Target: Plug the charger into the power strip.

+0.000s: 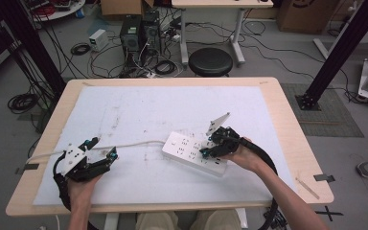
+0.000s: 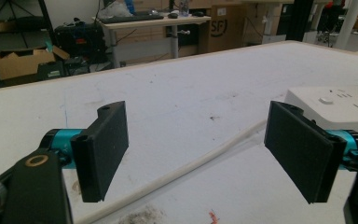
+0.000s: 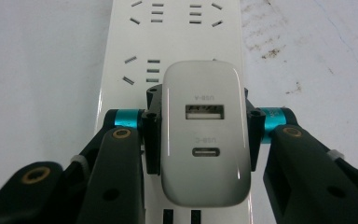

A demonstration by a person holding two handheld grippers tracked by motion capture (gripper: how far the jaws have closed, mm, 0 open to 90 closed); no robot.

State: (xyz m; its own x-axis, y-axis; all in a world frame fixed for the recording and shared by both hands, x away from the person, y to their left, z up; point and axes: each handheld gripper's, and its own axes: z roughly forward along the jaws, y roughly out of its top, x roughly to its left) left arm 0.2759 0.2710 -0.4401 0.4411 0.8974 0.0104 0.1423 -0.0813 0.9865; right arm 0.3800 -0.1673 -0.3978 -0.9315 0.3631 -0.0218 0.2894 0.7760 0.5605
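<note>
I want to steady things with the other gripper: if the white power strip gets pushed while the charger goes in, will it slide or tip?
The power strip is long, flat and low, so tipping seems unlikely. It lies loose on the smooth white mat, so it may slide or pivot. Its cable looks bendy and probably won't hold it.

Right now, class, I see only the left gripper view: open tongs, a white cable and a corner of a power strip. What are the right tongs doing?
Observer: The right tongs are shut on a white charger.
Operator: Where is it held?
Observer: Over the power strip, near the end on the person's side. I cannot tell whether it is plugged in.
Operator: Which ports does it have?
Observer: One USB-A and one USB-C, both facing the right gripper view's camera.
</note>
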